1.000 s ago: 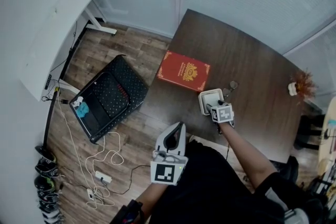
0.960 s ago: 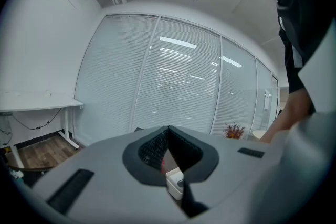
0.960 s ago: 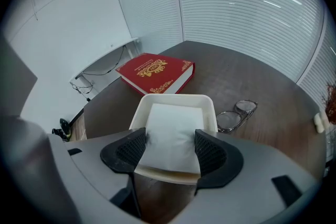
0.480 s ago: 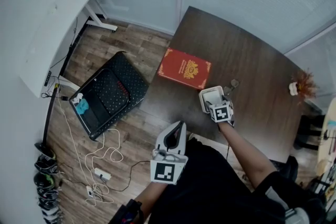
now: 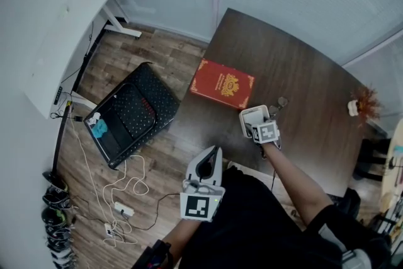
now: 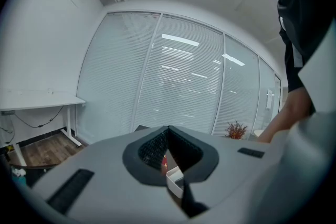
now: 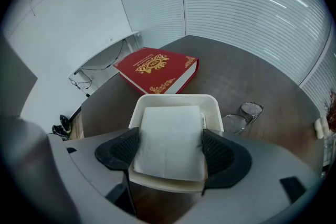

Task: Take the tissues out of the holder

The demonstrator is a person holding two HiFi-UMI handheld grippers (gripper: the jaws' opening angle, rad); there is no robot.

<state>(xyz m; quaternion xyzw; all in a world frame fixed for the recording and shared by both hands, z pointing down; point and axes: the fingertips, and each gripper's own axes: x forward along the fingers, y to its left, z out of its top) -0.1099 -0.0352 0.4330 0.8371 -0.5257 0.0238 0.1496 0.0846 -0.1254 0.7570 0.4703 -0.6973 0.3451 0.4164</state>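
Two tongs: one in each of the person's hands, the left held near the body, the right out over the tabletop (image 7: 236,76).
Right tongs (image 7: 171,150): pointing steeply down at the holder, spread wide; the jaws have just been opening, with the tissues between them.
Right pads (image 7: 126,150): one stands at the left edge of the tissue stack and one at the right edge, over the holder's near rim; neither squeezes the stack.
Tissues (image 7: 168,126): a flat white folded stack lying inside the holder, filling most of it.
Holder (image 7: 176,99): a white open tray with rounded corners, standing on the tabletop near its near edge.
Left tongs (image 6: 168,132): aimed roughly level toward the tabletop, tips together, nothing held; a corner of the holder shows through the slit below the tips.
Red book (image 7: 157,68): gold-patterned cover, lying flat just beyond the holder to the far left, apart from it.
Glasses (image 7: 242,117): folded on the tabletop just right of the holder.
Small plant (image 5: 363,99): at the far right of the tabletop, well apart from the holder.
Black case (image 5: 129,115): lying open on the wooden floor (image 5: 164,53), left of the tabletop.
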